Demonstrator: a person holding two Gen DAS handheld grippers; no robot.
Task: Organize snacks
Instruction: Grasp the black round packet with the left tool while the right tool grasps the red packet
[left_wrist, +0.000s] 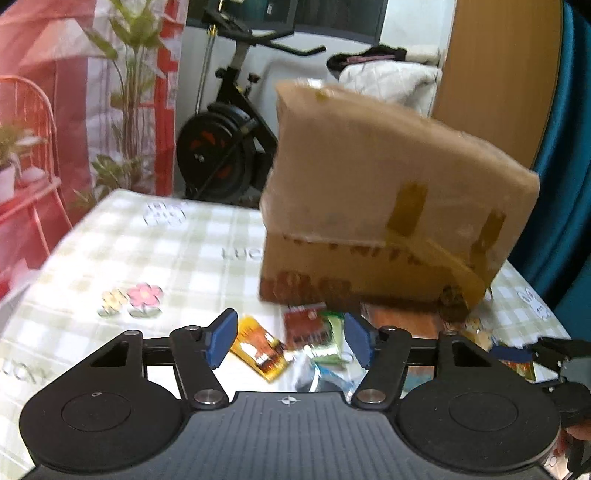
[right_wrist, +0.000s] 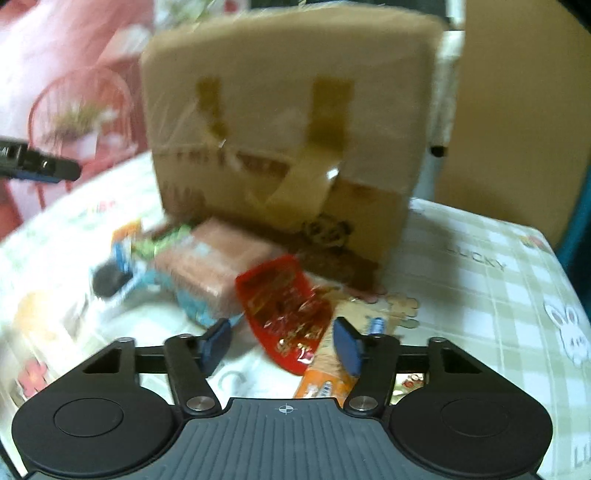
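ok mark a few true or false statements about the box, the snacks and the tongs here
1. The cardboard box stands on the checked tablecloth. True.
2. The snack packets are all packed inside the box. False: they lie loose on the cloth in front of it.
3. A red packet lies ahead of the right tongs. True.
4. The left tongs are clamped on the yellow packet. False: their pads stand apart, pressing nothing.
5. An exercise bike stands behind the table. True.
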